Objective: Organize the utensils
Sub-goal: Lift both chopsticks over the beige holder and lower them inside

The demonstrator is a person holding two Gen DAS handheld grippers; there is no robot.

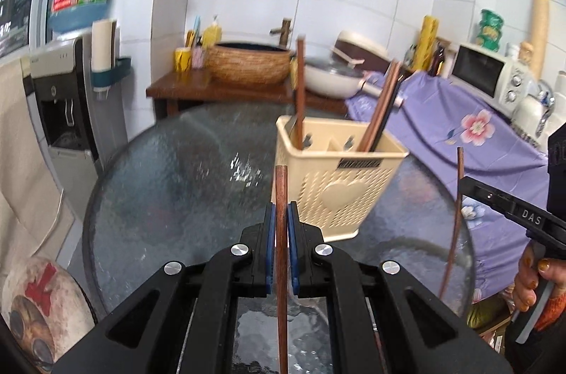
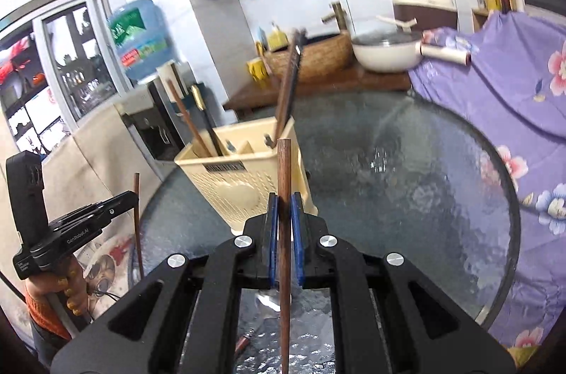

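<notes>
A cream plastic utensil holder with compartments stands on the round glass table; several chopsticks stand in it. My left gripper is shut on a brown wooden chopstick, held upright just left of and in front of the holder. My right gripper is shut on another brown chopstick, upright, in front of the holder. Each gripper shows in the other's view, the right at the table's right edge, the left at its left.
A wooden side table with a woven basin and a white pan stands behind the glass table. A purple flowered cloth covers a counter with a microwave at the right. A water dispenser stands at the left.
</notes>
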